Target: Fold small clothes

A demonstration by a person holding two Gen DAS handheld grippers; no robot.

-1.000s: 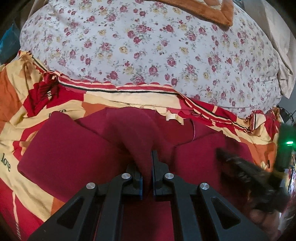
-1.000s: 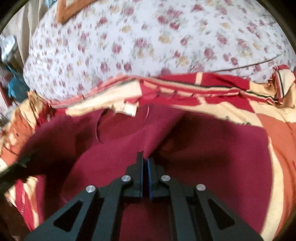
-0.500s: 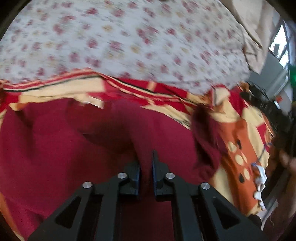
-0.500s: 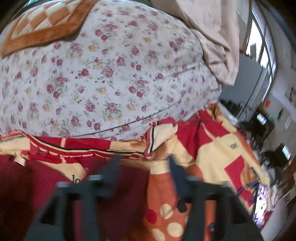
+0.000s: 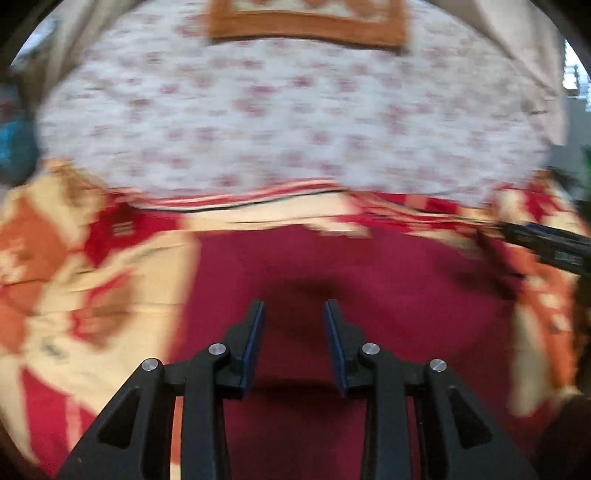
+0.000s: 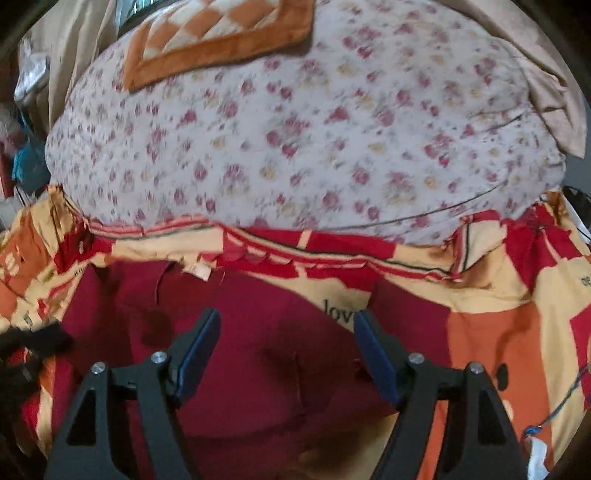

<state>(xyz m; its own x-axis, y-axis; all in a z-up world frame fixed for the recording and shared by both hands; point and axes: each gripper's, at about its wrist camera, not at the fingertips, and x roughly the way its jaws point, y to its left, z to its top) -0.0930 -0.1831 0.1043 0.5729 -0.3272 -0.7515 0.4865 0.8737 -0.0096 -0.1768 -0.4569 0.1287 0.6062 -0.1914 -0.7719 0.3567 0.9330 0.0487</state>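
A dark red small garment lies folded on a red, orange and cream patterned bedsheet. My left gripper is open and empty just above the garment's middle. In the right wrist view the garment lies under my right gripper, which is wide open and empty. A pale neck label shows at the garment's far edge. The right gripper's fingers show at the right edge of the left wrist view. The left wrist view is blurred.
A large floral quilt bundle rises behind the garment, with an orange checked cloth on top. A beige cloth hangs at the far right. The left gripper shows at the left edge of the right wrist view.
Both grippers were shut on folds of the red garment; both have let go and opened. The garment now lies flatter on the sheet. Both cameras have swung back toward its middle.
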